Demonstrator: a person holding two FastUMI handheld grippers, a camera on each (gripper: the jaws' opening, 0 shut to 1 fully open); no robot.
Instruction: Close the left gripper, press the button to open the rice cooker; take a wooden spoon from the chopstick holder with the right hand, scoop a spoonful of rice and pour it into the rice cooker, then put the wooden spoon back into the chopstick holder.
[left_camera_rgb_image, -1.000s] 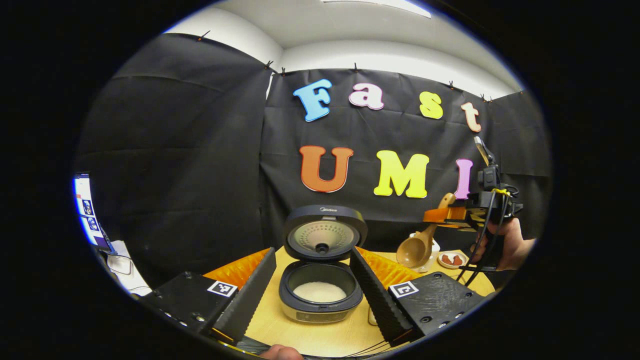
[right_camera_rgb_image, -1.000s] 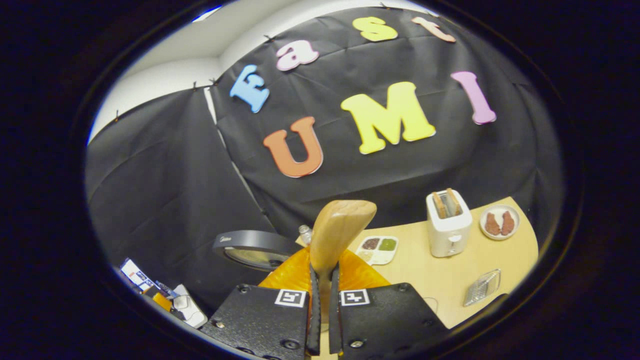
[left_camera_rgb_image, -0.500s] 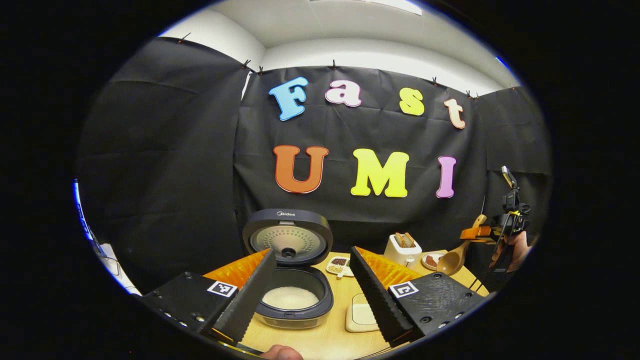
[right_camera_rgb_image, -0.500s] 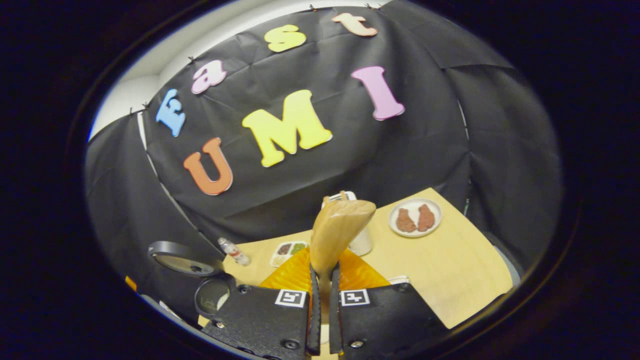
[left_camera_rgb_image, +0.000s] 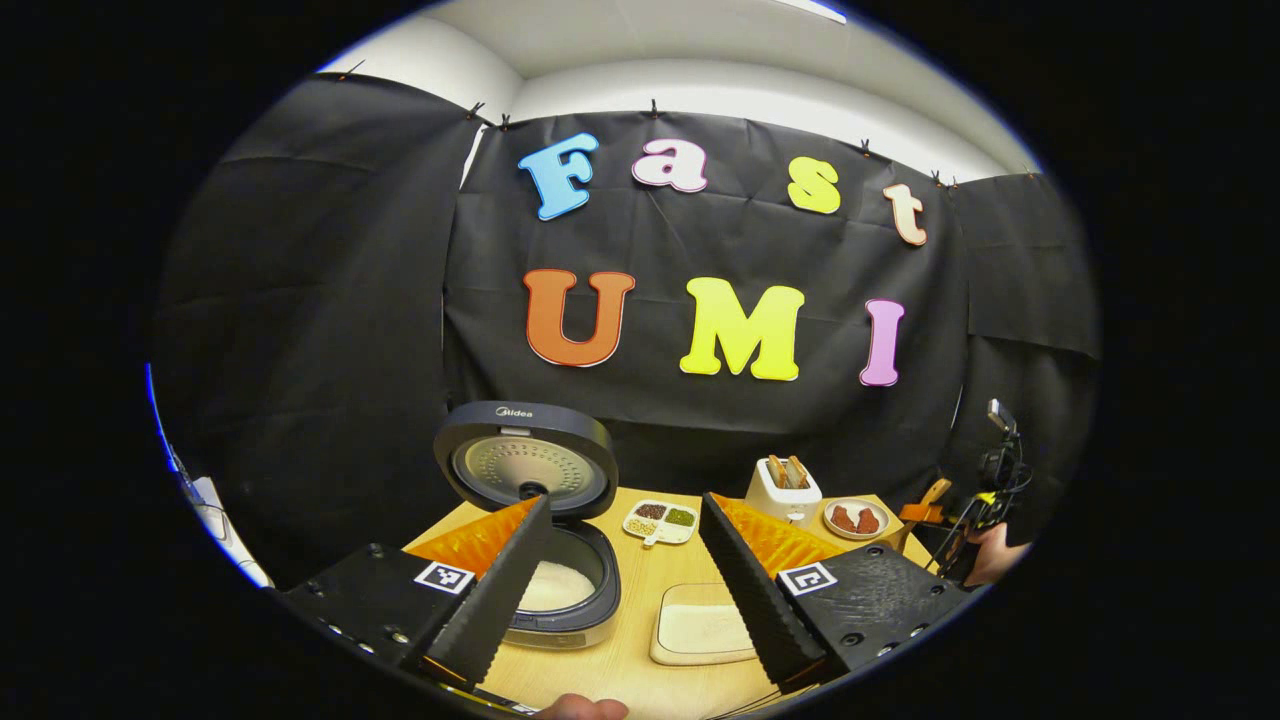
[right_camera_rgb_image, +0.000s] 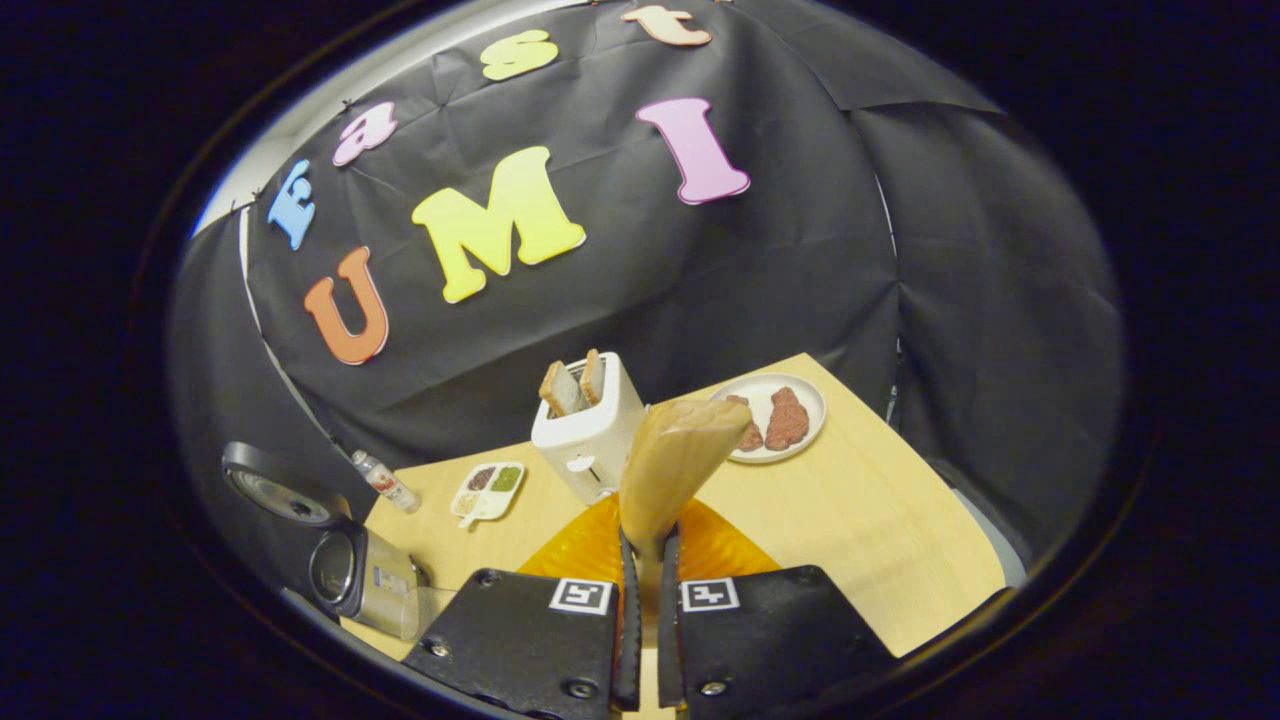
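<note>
Pale wooden table inside a black-draped booth. Rice cooker at left edge of table, lid raised, white rice visible in pot. Flat rice tray just beside cooker, near front edge. Toaster and plate toward rear edge, plate near right rear corner.

Step in hand, judged from layout: return of wooden spoon to chopstick holder.

Procedure:
- Keep spoon clamped firmly; no slackening of grip in transit.
- Carry high over toaster and plate to avoid a knock.
- Confirm holder position before descent; not identifiable from either view.
- Line spoon up over holder mouth, lower straight, release only once seated.
- Withdraw upward, clear of other utensils.

Tong states:
- Right gripper: fingers pressed together on spoon, pinching it from both sides; spoon projecting forward past fingertips, held over right half of table, well apart from cooker.
- Left gripper: fingers spread wide, holding nothing, touching nothing, hovering above front edge between cooker and tray.
</note>
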